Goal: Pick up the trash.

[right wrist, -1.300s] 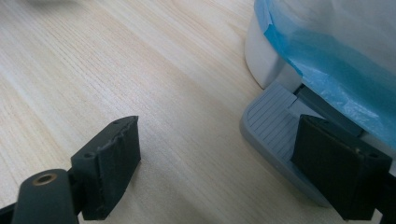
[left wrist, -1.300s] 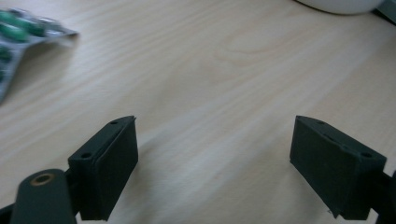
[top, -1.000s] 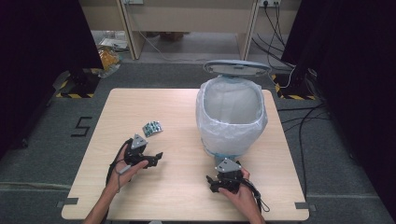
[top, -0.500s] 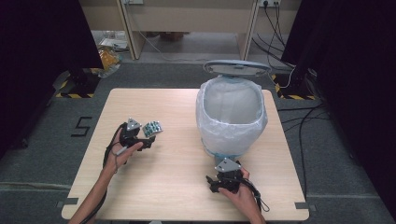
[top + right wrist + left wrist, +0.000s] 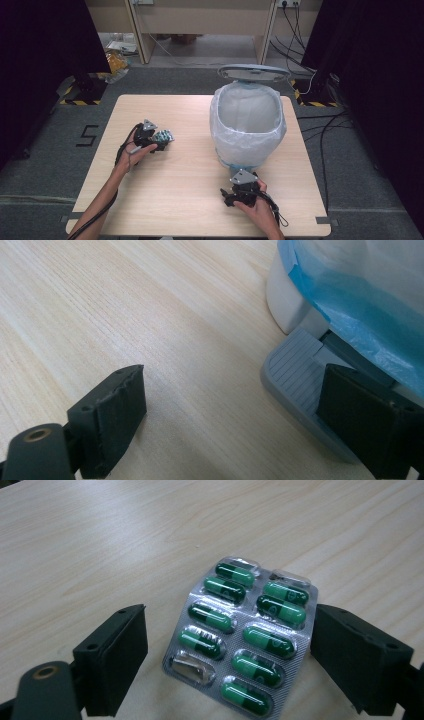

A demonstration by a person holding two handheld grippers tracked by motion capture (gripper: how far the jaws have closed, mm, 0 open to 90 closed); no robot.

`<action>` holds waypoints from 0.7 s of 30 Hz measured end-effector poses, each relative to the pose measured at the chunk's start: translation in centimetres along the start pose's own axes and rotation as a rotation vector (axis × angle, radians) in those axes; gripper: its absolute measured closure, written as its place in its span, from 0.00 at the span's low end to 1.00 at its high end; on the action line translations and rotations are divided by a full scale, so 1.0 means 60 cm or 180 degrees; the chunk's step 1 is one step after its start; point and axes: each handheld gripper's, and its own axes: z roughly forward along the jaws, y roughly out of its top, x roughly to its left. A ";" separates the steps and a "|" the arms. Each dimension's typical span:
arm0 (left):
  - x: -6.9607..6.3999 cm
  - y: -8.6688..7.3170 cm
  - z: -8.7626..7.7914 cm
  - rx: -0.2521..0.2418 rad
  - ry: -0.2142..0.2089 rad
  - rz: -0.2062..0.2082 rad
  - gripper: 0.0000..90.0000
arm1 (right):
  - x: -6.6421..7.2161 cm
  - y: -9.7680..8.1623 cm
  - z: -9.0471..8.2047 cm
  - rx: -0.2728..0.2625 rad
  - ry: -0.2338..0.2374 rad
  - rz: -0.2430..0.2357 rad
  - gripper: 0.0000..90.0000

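— Green pills sit in rows in the pill pack [image 5: 243, 645]. Where is it?

— It lies flat on the wooden table [image 5: 190, 175], at about nine o'clock from the middle of the table in the high view. One pocket near me looks popped and flat.

— What is your left gripper [image 5: 152, 140] doing?

— I hold it low over the pack. In the left gripper view its two black jaws stand wide apart, one on each side of the pack. The right one is just beside the pack's edge, and I cannot tell if it touches. The left one has a gap of bare wood next to it. So I am not squeezing the pack.

— And your right gripper [image 5: 235, 192]?

— It sits near six o'clock on the table, close to me. Its jaws have just been opening a bit. Nothing is between them but table. In the right gripper view, the grey foot pedal [image 5: 300, 385] is right by one jaw.

— What is the pedal part of?

— The white bin [image 5: 248, 125], at about two o'clock from the middle of the table. It has a see-through bag [image 5: 227, 142] pulled over its rim, with a blue edge lower down. Its lid [image 5: 254, 73] is up at the back.

— Are the pack and the bin close?

— No, they are well apart.
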 end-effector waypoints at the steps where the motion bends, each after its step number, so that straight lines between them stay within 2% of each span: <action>1: 0.001 0.002 0.003 0.0023 -0.0004 0.0021 0.17 | 0.000 0.000 0.000 -0.0002 0.0001 -0.0003 0.14; 5: 0.003 0.007 0.013 0.0007 -0.0062 -0.0020 0.17 | 0.000 0.000 0.000 -0.0002 0.0005 -0.0003 0.14; 7: 0.002 0.010 0.016 0.0031 -0.0075 0.0002 0.17 | 0.000 0.000 0.000 -0.0002 0.0008 -0.0003 0.14; 9: 0.000 0.012 0.019 0.0005 -0.0087 -0.0063 0.19 | 0.000 0.000 0.000 -0.0001 0.0010 -0.0004 0.14; 10: -0.002 0.013 0.018 -0.0008 -0.0122 -0.0091 0.24 | 0.000 0.000 0.000 -0.0004 0.0009 -0.0009 0.14; 11: -0.006 0.013 0.018 -0.0042 -0.0093 -0.0052 0.31 | 0.000 0.000 0.000 -0.0002 0.0008 -0.0006 0.14; 13: -0.009 0.013 0.017 -0.0056 -0.0068 -0.0040 0.37 | -0.001 0.000 0.000 0.0002 0.0008 -0.0012 0.14; 15: -0.011 0.013 0.016 -0.0032 -0.0073 -0.0117 0.37 | -0.001 0.000 0.000 0.0001 0.0008 -0.0011 0.14; 21: -0.026 0.012 0.005 -0.0058 -0.0115 -0.0155 0.38 | -0.001 0.000 0.000 -0.0001 0.0008 -0.0016 0.14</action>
